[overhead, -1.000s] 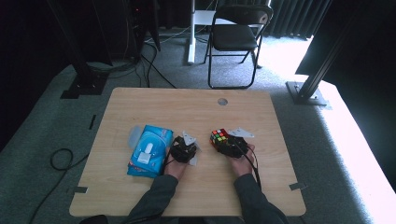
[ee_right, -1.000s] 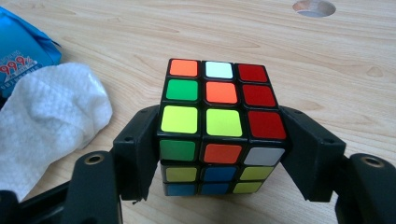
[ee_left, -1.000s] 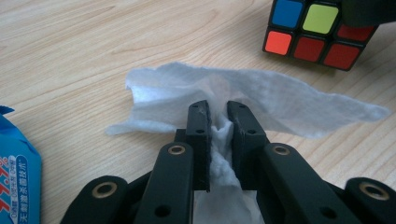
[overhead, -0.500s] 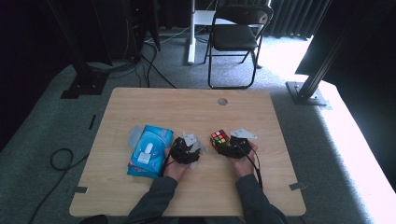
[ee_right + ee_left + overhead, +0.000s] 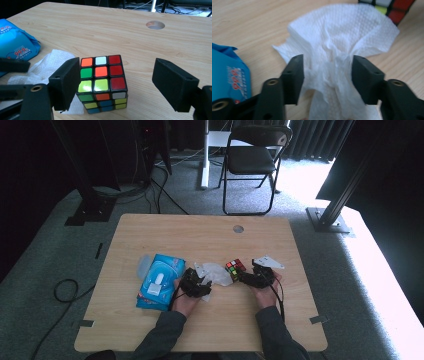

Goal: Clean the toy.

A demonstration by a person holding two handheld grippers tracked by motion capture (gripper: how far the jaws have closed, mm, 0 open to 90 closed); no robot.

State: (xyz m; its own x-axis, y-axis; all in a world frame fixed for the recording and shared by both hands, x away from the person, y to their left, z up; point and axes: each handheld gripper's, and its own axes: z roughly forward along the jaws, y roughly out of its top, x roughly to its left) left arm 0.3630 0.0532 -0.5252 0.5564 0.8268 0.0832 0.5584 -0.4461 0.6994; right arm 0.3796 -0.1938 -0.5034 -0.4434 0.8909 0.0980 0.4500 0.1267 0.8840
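A crumpled white tissue (image 5: pixel 342 32) lies on the wooden table (image 5: pixel 200 235), and it runs up between the jaws of my left gripper (image 5: pixel 327 67). Those jaws stand apart around it and have just been closing. In the high view the left gripper (image 5: pixel 200 287) sits right of a blue wipes pack (image 5: pixel 159 281), with the tissue (image 5: pixel 216 272) beside it. A colourful puzzle cube (image 5: pixel 102 80) stands on the table between the jaws of my right gripper (image 5: pixel 117 67). The left jaw is near the cube, the right one well clear, and they have just been closing. The right gripper (image 5: pixel 245 275) is close behind the cube (image 5: pixel 235 268).
The blue wipes pack (image 5: pixel 15 42) lies at the table's left. A round hole (image 5: pixel 238 228) sits near the far edge of the tabletop. A folding chair (image 5: pixel 252 160) and stand legs are on the carpet beyond the table.
Both hands, the cube and the pack stay in place. The tissue now shows a little more spread between the two grippers.
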